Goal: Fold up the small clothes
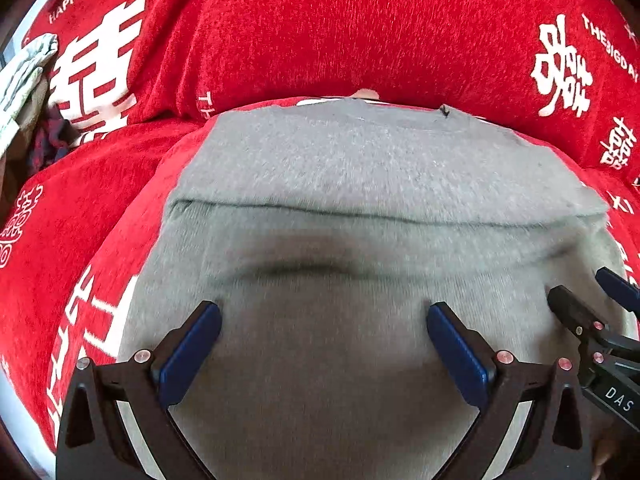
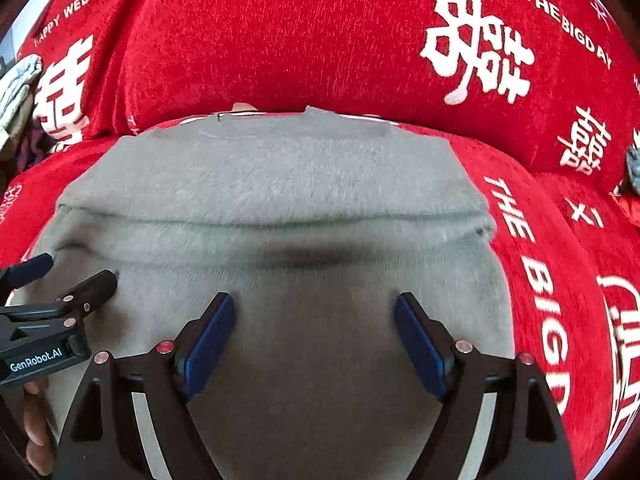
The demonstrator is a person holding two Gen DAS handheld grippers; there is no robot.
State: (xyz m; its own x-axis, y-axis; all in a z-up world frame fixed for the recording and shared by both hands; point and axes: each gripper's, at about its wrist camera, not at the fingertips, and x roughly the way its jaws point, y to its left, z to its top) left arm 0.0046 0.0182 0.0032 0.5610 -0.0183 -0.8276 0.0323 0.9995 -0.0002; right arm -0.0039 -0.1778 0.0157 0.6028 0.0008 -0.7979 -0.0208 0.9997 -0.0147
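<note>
Hovering over grey garment (image 1: 360, 184) w/ folded edge, L tongs (image 1: 324, 316) & R tongs (image 2: 314, 306) both spread wide.

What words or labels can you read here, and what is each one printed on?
"HAPPY WEDDING": red sofa cover.
"THE BIGDAY": the cover's backrest.
"THE BIG D", cut off: seat cover.
"GenRobot.AI": left tongs.
"DAS": right tongs.
Large white double-happiness characters: the cover.

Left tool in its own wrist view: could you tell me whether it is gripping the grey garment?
No, the left tool is open, its blue pads apart above the grey garment.
</note>
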